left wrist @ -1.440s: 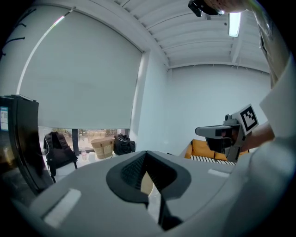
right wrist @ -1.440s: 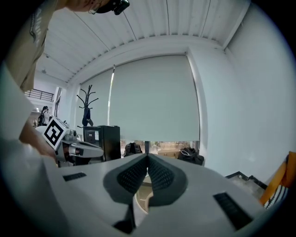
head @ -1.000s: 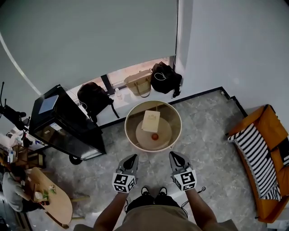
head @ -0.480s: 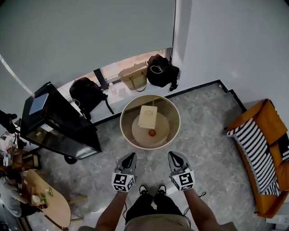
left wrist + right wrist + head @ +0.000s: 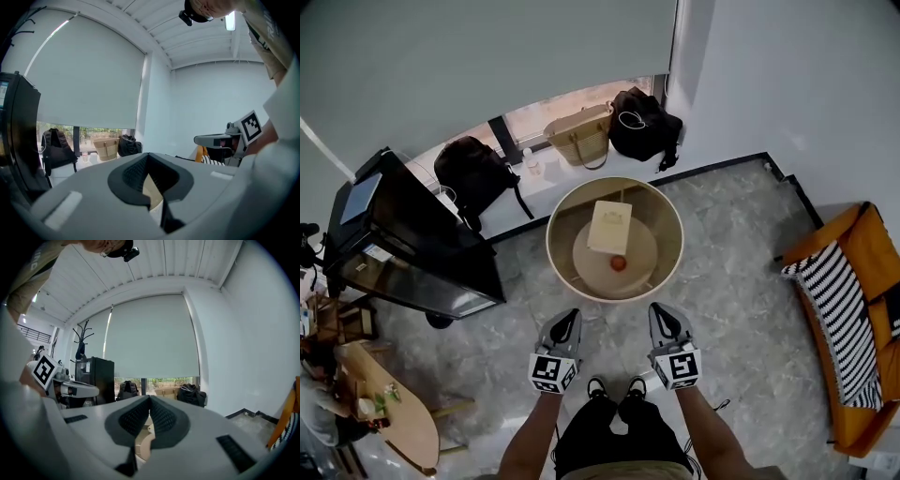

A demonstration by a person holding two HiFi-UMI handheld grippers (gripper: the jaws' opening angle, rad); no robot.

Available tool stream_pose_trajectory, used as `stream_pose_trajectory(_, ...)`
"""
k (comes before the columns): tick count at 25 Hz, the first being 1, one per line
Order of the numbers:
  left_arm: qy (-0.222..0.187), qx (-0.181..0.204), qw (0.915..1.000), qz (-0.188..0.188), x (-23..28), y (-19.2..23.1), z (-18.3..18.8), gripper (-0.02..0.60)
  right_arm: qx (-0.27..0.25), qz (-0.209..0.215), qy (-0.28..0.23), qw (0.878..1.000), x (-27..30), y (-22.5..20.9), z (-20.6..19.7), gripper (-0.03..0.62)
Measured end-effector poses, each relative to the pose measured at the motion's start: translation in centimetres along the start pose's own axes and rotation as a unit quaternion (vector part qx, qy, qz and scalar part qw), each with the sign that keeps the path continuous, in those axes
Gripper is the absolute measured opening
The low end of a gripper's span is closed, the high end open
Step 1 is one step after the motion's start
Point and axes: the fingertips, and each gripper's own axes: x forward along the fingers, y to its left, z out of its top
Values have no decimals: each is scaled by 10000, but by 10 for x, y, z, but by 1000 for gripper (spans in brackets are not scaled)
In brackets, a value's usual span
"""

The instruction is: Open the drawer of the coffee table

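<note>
Left tongs (image 5: 570, 319) and right tongs (image 5: 659, 314) are both clenched empty, just short of the round coffee table (image 5: 565, 246) standing on the floor (image 5: 741, 281). Its drawer is hidden from above; likely rigid and sliding, so grip its front lip, minding the table skidding.

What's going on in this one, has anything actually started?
A person stands facing a round coffee table, holding the left gripper and the right gripper out toward it. Both pairs of jaws are closed with nothing between them, and neither gripper touches the table. A pale box and a small red object sit inside the table. No drawer shows as pulled out yet.
</note>
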Motion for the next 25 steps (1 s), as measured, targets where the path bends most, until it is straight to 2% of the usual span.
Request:
stream_pose_trajectory(10,-60,97,9999,-70,34,10,-114,6,-32,-4,-16,10000,16,-3,-121,5)
stream_pose_trajectory(16,-20,43,10000,17,47,25,-200,6,63,-37,171,9998,23,-5,-211,5)
stream_pose_trajectory(20,18,66,9999,-80,58,32,-256,6,-33,-96,65,9999,33,-6,-262,5)
stream_pose_trajectory(25,149,127,9998,-1,85,43,-337,6,-47,63,70,9999,52,-9,-344,5)
